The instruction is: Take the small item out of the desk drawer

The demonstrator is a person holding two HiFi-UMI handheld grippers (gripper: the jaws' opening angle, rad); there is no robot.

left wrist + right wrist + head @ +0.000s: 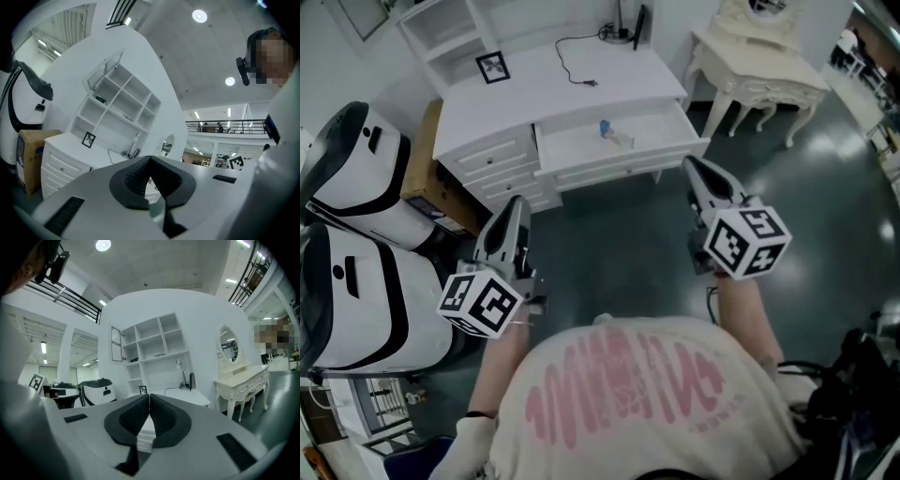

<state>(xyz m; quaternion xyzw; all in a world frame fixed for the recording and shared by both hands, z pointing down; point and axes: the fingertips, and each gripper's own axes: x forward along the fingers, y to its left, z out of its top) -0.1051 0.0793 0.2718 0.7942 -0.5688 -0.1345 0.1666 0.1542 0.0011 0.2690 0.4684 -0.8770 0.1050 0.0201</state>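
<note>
The drawer (572, 142) stands pulled out and open from above, with only its low front wall in the way. Open floor (619, 244) lies before it. A cardboard box (424, 169) crowds the left of the desk (525, 94); a dressing table (759, 75) stands to the right

My head camera looks steeply down from above the person, with the desk (534, 94) across the upper middle of the frame, well apart from both grippers. The left gripper (514, 202) camera sits low and tilts upward along its fingers (133, 176), so the desk lies at lower left and ceiling fills the upper right. The right gripper (694, 167) camera faces more level over its fingers (131, 416), with the desk at mid-frame. All three share the desk, shelf unit (441, 28) and picture frame (492, 67). The dressing table (759, 66) shows only to the head and right gripper views.
</note>
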